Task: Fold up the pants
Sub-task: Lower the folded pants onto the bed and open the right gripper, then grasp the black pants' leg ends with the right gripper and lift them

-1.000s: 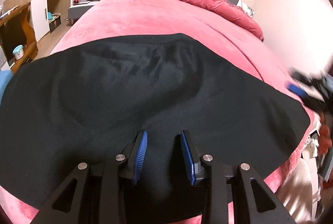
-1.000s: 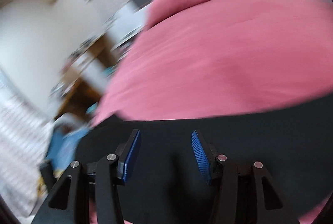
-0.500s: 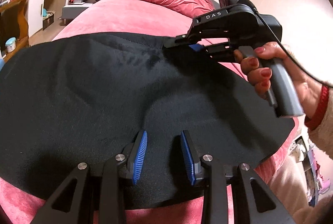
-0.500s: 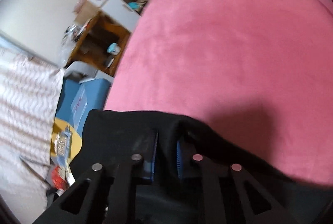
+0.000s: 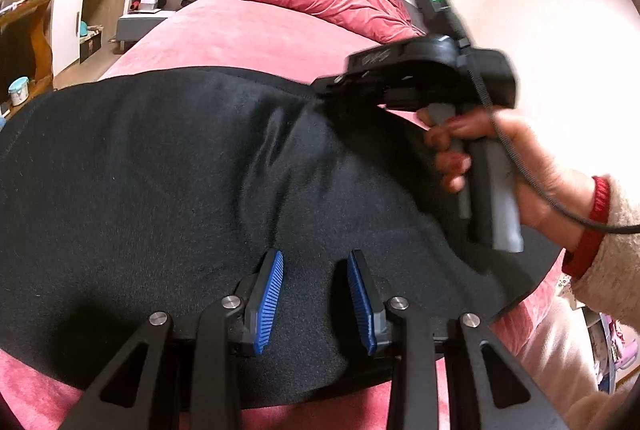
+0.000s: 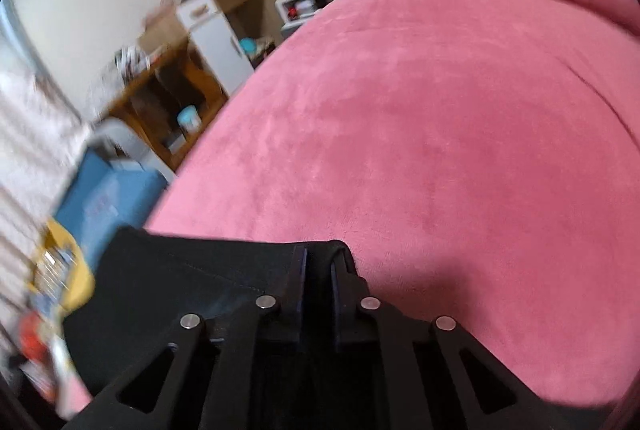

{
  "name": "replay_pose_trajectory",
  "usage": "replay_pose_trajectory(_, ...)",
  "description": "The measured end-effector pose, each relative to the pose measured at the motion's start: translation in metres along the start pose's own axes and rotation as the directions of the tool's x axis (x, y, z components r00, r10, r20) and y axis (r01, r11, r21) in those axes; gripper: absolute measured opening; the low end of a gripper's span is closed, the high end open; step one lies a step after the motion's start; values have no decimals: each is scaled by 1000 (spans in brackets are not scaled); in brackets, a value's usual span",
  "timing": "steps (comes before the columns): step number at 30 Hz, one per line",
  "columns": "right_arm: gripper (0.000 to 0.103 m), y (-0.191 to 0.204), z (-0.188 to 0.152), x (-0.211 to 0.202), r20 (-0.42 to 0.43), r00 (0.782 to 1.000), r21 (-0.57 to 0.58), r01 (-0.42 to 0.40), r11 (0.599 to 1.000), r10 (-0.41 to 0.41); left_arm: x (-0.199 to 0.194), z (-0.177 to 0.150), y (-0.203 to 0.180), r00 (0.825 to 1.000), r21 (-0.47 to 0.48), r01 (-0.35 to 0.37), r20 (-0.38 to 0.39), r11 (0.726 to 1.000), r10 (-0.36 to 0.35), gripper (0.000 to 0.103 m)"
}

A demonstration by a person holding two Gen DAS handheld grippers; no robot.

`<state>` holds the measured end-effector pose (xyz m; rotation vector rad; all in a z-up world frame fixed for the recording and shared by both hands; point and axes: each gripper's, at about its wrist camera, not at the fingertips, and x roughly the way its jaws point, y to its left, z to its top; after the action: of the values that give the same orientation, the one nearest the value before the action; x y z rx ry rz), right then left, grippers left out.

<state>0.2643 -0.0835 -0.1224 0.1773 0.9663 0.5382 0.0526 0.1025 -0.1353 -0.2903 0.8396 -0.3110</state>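
Observation:
Black pants [image 5: 160,190] lie spread across the pink bed [image 5: 248,38]. My left gripper [image 5: 315,294] is open, its blue pads just above the near part of the cloth, holding nothing. My right gripper [image 5: 320,94] is shut on the far edge of the pants and lifts it, with folds running down from the grip. In the right wrist view the right gripper [image 6: 319,262] pinches the black pants edge [image 6: 200,270] between closed fingers over the pink bed [image 6: 420,134].
A pink bunched duvet [image 5: 332,2] lies at the head of the bed. A wooden desk and white cabinet [image 5: 72,10] stand to the left. A blue box [image 6: 108,190] and a yellow item [image 6: 60,270] sit on the floor beside the bed.
My right gripper came in over the pants, shut on their far edge, and has since pulled it up and to the right. My left gripper stayed open in place.

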Motion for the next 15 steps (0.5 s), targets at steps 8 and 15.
replay_pose_trajectory(8, 31, 20, -39, -78, 173, 980, -151, 122, 981, -96, -16, 22, -1, 998, -82, -22, 57, 996, 26, 34)
replay_pose_trajectory(15, 24, 2, -88, -43, -9, 985, -122, 171, 978, -174, 11, 32, 21, 991, -122, -131, -20, 984, 130, 34)
